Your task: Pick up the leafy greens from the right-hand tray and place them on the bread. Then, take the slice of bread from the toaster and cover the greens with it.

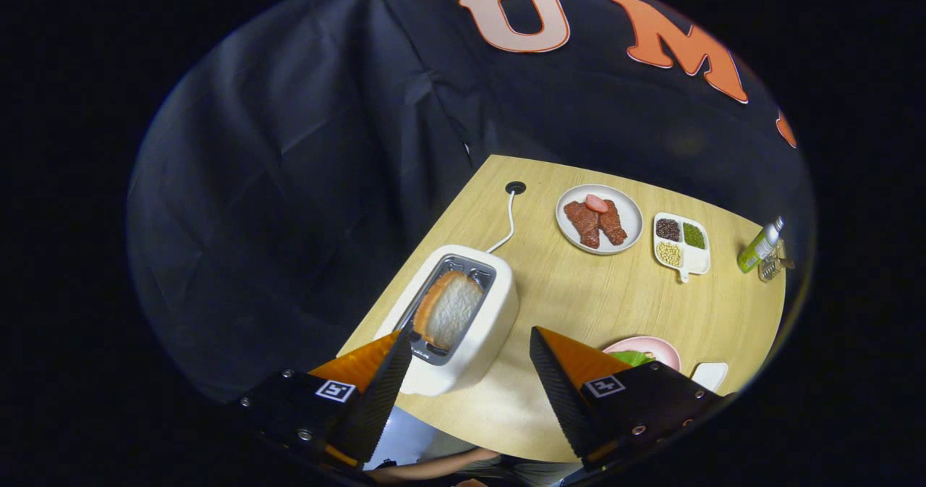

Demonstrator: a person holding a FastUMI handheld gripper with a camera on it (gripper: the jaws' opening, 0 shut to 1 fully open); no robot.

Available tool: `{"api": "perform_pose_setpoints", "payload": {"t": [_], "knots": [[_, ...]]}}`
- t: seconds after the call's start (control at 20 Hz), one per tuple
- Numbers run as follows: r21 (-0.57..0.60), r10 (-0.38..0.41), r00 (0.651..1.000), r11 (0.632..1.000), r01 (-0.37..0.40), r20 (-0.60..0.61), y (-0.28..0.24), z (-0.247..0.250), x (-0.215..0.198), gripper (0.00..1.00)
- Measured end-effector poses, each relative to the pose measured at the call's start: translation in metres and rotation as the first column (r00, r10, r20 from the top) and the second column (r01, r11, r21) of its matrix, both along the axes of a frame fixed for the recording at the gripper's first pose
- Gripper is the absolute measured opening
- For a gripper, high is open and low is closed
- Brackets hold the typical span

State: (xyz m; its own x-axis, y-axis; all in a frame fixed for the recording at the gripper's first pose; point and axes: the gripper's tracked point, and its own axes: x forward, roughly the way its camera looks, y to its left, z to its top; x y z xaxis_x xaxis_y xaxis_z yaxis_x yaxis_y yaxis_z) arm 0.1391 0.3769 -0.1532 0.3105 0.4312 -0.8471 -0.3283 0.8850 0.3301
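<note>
Gripper view: we hover with gripper [463, 371] wide open and empty above the toaster [463, 328], bread slice [450, 307] standing in its slot just ahead between the fingers, long axis running away from us.

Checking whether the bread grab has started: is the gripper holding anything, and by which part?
Nothing is held. The gripper is open, its fingers spread above the white toaster, with the browned slice of bread in its slot, untouched.
</note>
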Motion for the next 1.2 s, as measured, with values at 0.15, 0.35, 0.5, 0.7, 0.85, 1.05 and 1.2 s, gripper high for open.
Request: {"api": "perform_pose_setpoints", "payload": {"t": [0.15,0.35,0.5,0.7,0.85,1.05,1.2], "knots": [[-0.015,0.005,1.0,1.0,-0.005,-0.002,0.019,-0.001,0.006,0.98],[-0.046,0.017,0.999,0.999,-0.019,-0.042,0.035,-0.015,0.007,0.96],[-0.085,0.008,0.998,0.996,-0.013,-0.069,0.039,-0.026,0.01,0.95],[-0.124,-0.031,0.996,0.992,0.021,-0.083,0.042,-0.037,0.02,0.91],[-0.152,-0.038,0.995,0.988,0.024,-0.09,0.044,-0.047,0.02,0.88],[-0.17,-0.038,0.994,0.985,0.02,-0.106,0.048,-0.058,0.021,0.84],[-0.204,-0.056,0.993,0.978,0.034,-0.103,0.04,-0.067,0.024,0.77]]}}
